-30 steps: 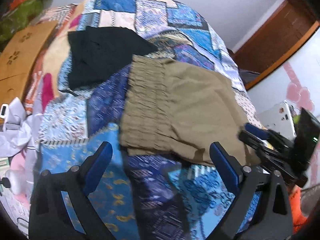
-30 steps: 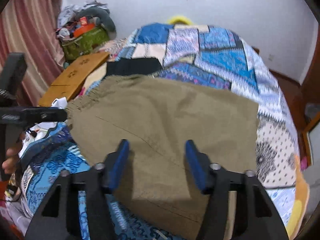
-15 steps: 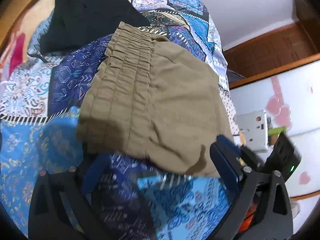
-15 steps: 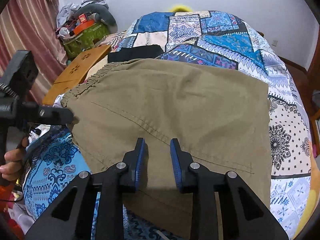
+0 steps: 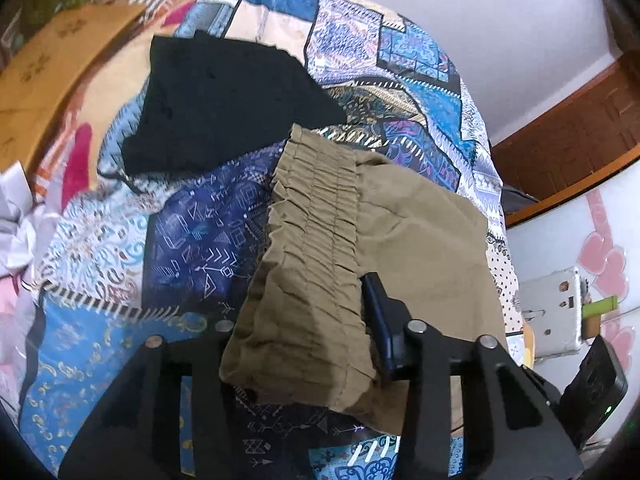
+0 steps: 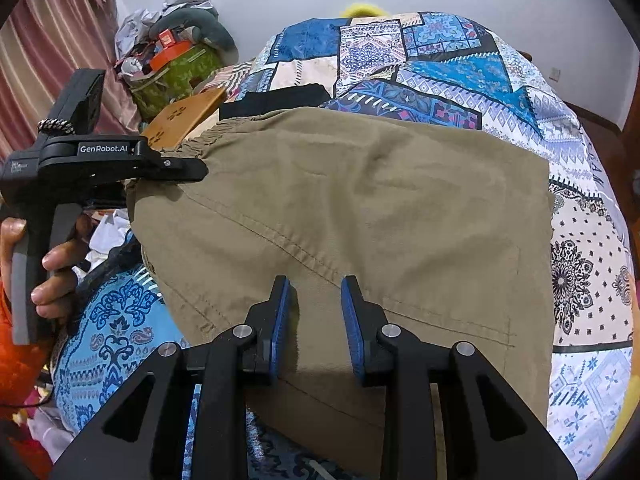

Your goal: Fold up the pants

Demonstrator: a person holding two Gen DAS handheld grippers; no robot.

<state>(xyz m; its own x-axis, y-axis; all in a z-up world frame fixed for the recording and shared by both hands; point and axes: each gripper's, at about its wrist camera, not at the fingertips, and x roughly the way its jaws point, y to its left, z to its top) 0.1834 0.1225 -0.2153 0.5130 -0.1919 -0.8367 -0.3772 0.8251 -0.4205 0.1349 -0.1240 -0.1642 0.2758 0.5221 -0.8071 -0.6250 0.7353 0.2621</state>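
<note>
Folded olive-khaki pants (image 6: pixel 360 208) lie on the patchwork bedspread (image 6: pixel 440 60). In the left wrist view the elastic waistband end of the pants (image 5: pixel 316 264) is bunched between the fingers of my left gripper (image 5: pixel 304 340), which is shut on it; the left finger is hidden under the cloth. The left gripper also shows in the right wrist view (image 6: pixel 176 170), at the pants' waistband corner. My right gripper (image 6: pixel 314 312) hovers over the near edge of the pants with a gap between its blue pads (image 6: pixel 352 320); no cloth is between them.
A folded black garment (image 5: pixel 224 100) lies further up the bed, also in the right wrist view (image 6: pixel 276 100). A wooden board (image 6: pixel 184 116) and a cluttered green bag (image 6: pixel 176 68) sit at the left. Clothes are heaped at the bed's left edge (image 5: pixel 16 216). A wooden door (image 5: pixel 568 128) stands at the right.
My left gripper has closed on the waistband end of the pants and lifted it. My right gripper closed to a narrow gap half a second ago and has opened wider again.
</note>
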